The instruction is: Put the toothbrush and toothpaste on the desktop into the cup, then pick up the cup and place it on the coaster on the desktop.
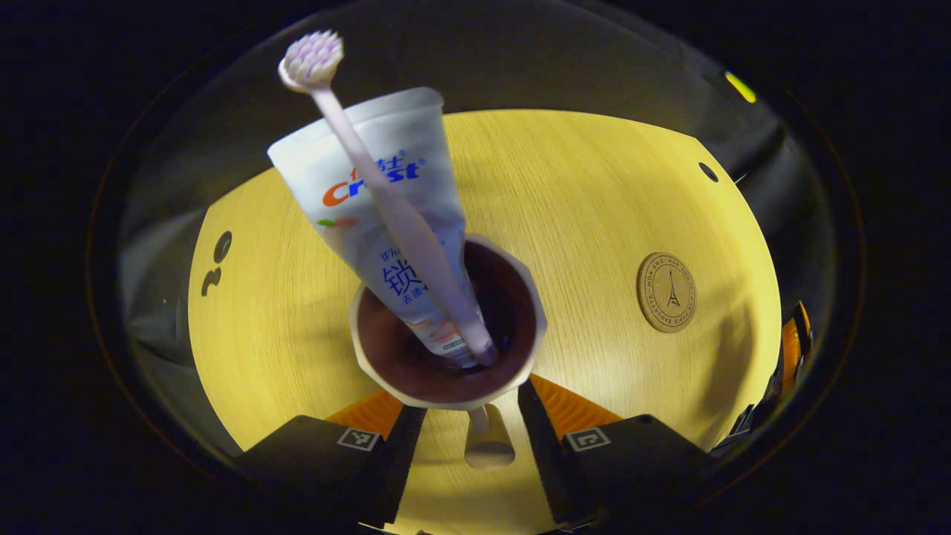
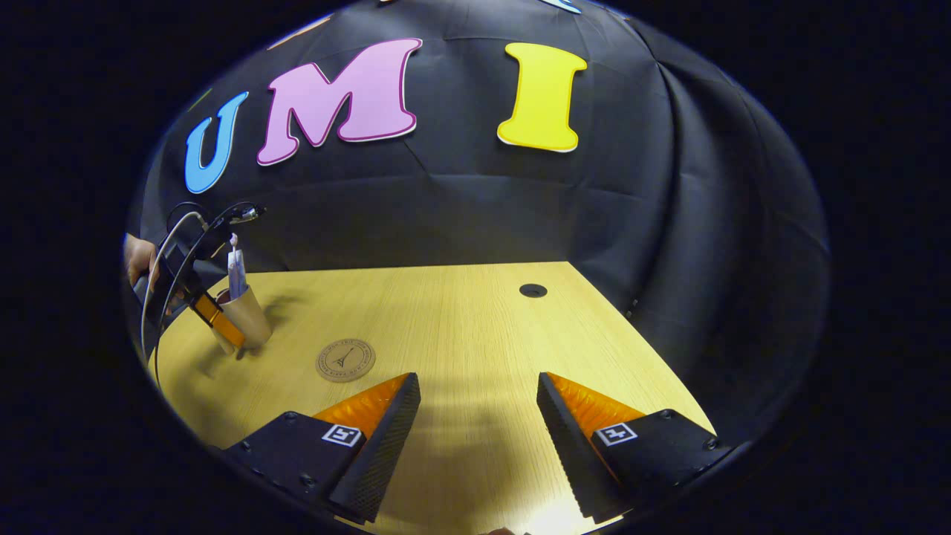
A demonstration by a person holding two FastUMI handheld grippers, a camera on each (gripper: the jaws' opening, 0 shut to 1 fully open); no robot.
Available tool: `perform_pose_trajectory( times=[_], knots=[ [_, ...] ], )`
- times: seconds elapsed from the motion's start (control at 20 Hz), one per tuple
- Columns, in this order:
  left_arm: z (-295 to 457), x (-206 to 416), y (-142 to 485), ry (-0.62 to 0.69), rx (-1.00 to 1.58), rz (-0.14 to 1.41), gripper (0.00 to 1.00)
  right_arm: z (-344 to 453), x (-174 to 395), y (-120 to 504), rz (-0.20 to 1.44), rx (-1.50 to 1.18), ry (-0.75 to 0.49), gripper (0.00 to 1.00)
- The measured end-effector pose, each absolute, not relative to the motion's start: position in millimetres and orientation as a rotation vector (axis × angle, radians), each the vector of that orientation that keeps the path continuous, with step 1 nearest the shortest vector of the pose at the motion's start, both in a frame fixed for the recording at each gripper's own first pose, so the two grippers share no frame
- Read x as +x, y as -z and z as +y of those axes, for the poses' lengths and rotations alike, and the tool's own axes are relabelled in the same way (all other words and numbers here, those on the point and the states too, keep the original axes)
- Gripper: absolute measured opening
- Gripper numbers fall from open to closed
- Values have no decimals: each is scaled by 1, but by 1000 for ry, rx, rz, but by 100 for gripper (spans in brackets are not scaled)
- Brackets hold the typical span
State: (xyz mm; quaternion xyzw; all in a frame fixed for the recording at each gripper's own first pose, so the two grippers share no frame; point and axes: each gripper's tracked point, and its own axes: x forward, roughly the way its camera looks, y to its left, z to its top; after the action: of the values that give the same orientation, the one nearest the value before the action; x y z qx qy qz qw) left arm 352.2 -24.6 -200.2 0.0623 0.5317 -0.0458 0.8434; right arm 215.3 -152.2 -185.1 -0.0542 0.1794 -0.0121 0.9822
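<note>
The left gripper point(image 1: 472, 416) sits spread around the cup's point(image 1: 446, 327) handle, its fingers apparently not pressing yet. The cup stands on the surface point(image 1: 594, 193) with toothbrush point(image 1: 386, 193) and toothpaste point(image 1: 386, 208) leaning inside. A firm pinch on the handle and a level lift should keep them from tipping out. The coaster point(image 1: 666, 292) lies well apart with nothing between. The right gripper point(image 2: 479, 431) hovers spread and empty

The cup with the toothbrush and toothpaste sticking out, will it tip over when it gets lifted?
Maybe a little. The toothpaste and toothbrush lean out one side of the cup, so it's probably top-heavy. Lifted level, it should stay steady.
</note>
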Motion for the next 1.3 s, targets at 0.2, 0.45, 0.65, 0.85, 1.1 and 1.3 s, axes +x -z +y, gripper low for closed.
perform_pose_trajectory(
  times=[0.2,0.45,0.65,0.85,1.1,1.3],
  knots=[
    [-25,345,211,108,116,1187,48,-155,209,194,391,-96,33,97],
    [-25,343,210,121,120,1192,33,-155,209,192,389,-99,29,97],
    [-29,341,203,146,111,1169,34,-155,208,190,387,-95,28,96],
    [-35,343,187,158,167,1126,29,-155,205,187,387,-88,34,96],
    [-74,340,167,245,267,1090,29,-154,201,175,365,-80,34,97],
    [-119,336,168,334,330,1090,29,-166,192,164,345,-62,58,96]
  ],
)
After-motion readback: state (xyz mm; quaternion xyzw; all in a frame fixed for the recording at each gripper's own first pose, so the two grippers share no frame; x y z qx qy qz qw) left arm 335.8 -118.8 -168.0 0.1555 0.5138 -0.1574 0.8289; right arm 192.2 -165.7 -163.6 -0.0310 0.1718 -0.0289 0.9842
